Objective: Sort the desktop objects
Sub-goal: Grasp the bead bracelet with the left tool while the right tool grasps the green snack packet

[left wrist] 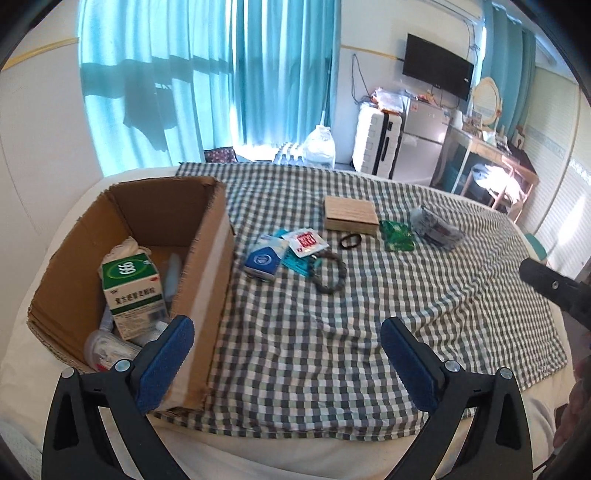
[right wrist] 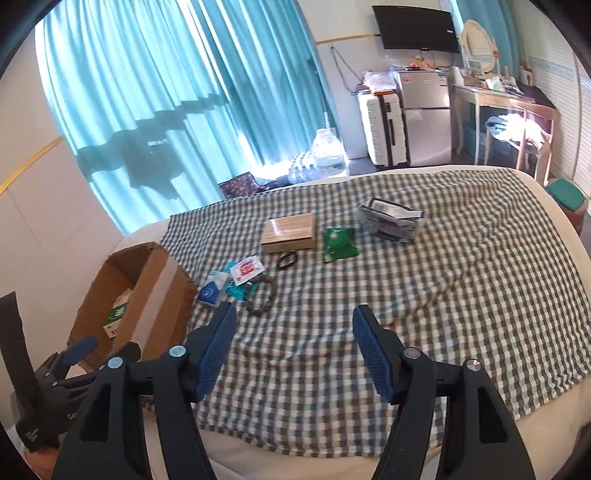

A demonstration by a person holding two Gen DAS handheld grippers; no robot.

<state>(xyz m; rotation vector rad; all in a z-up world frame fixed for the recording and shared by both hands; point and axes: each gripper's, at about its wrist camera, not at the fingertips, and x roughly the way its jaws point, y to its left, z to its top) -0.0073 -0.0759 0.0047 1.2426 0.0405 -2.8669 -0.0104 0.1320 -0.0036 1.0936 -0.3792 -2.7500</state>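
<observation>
Bedroom in a home: bed (right wrist: 535, 435) under a checked cloth (right wrist: 443, 295); upper right, wall TV (right wrist: 415, 27), fridge (right wrist: 424, 110), suitcase (right wrist: 380, 125); upper left, curtains (right wrist: 166, 92).

Left hand-held gripper (left wrist: 286, 334): black plastic arms, blue ribbed pads (left wrist: 170, 363), silver round screws at pivots. Right hand-held gripper (right wrist: 293, 330): same build, black frame, blue textured pads (right wrist: 373, 354), silver screws.

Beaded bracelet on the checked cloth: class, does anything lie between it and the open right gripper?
Nothing visible does. The beaded bracelet lies beyond the right gripper, with only bare checked cloth between them; the packets sit beyond it.
</observation>
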